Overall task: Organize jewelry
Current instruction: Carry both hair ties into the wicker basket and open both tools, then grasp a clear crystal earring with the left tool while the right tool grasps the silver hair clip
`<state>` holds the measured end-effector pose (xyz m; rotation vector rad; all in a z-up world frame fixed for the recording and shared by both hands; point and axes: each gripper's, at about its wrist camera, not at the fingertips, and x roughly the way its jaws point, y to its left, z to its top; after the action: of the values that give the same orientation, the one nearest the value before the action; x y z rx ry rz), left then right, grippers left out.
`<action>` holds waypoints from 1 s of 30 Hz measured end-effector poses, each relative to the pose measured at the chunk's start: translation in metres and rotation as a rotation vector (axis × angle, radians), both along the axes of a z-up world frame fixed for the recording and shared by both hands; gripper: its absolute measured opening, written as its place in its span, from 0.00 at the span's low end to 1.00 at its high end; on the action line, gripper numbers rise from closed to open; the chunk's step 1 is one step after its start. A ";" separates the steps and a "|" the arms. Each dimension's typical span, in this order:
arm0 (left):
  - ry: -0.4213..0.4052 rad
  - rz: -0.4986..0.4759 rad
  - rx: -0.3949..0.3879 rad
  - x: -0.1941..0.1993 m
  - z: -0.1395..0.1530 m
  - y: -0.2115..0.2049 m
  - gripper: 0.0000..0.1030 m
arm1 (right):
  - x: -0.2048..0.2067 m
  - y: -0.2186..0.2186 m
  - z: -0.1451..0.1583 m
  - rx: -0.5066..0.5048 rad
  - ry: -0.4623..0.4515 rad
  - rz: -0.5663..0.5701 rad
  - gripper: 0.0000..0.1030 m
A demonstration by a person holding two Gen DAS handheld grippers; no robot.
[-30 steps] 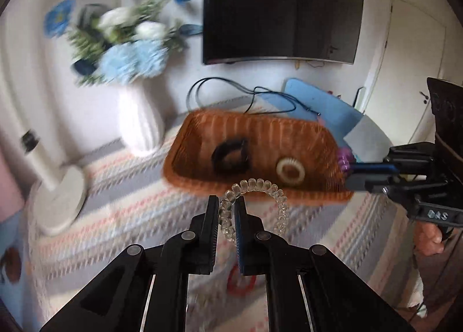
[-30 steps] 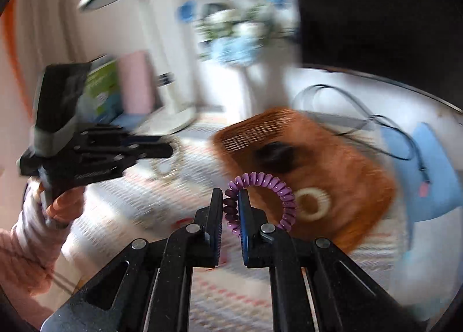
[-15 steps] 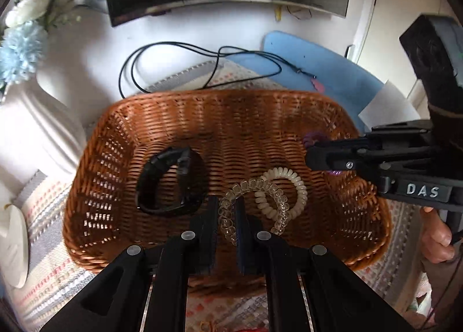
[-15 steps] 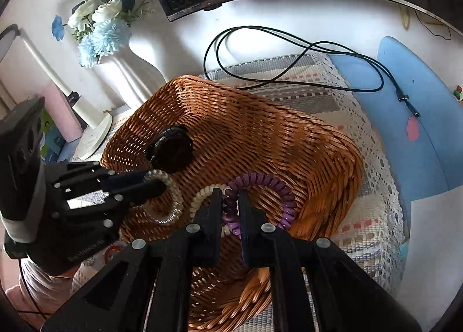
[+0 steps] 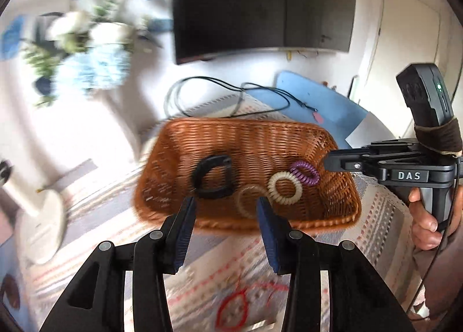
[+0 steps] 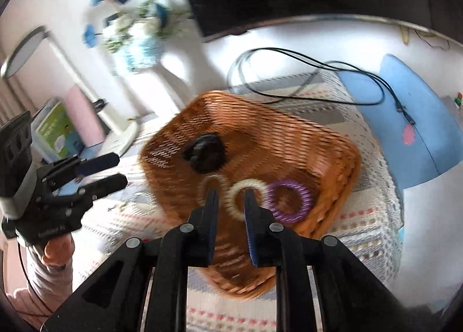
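A brown wicker basket (image 5: 332,147) (image 6: 332,155) sits on a striped cloth. Inside lie a black band (image 5: 212,177) (image 6: 206,153), a clear spiral hair tie (image 5: 247,202) (image 6: 209,181), a cream spiral tie (image 5: 285,187) (image 6: 243,196) and a purple spiral tie (image 5: 303,173) (image 6: 289,199). My left gripper (image 5: 226,207) is open and empty at the basket's near rim. My right gripper (image 6: 230,197) is open and empty above the basket, and it shows at the right of the left wrist view (image 5: 332,161). A red ring (image 5: 233,311) lies on the cloth in front of the basket.
A white vase of blue flowers (image 5: 86,66) and a white lamp base (image 5: 43,230) stand left of the basket. A dark screen (image 5: 260,5) hangs behind it. A black cable (image 5: 231,95) and a blue mat (image 5: 315,103) lie behind and right of the basket.
Both grippers have opened and pulled back from the basket. The clear tie and the purple tie now lie in the basket beside the cream one.
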<state>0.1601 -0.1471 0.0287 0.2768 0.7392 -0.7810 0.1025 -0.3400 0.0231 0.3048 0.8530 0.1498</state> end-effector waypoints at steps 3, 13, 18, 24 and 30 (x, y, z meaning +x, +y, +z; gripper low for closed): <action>-0.023 0.048 0.000 -0.010 0.006 0.030 0.43 | -0.007 0.028 0.002 -0.010 -0.011 0.074 0.21; 0.069 0.200 -0.010 -0.027 -0.028 0.133 0.43 | -0.024 0.129 -0.035 -0.055 0.049 0.361 0.21; 0.161 0.204 0.021 -0.038 -0.064 0.152 0.43 | -0.029 0.151 -0.058 -0.096 0.082 0.435 0.21; 0.192 0.189 0.075 -0.048 -0.093 0.137 0.43 | -0.029 0.159 -0.067 -0.147 0.086 0.466 0.22; 0.213 0.201 0.106 -0.040 -0.112 0.128 0.32 | -0.024 0.159 -0.073 -0.167 0.091 0.496 0.22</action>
<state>0.1196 -0.0187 -0.0833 0.2124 0.9955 -0.5860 0.0787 -0.1811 -0.0498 -0.0632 1.0138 0.5260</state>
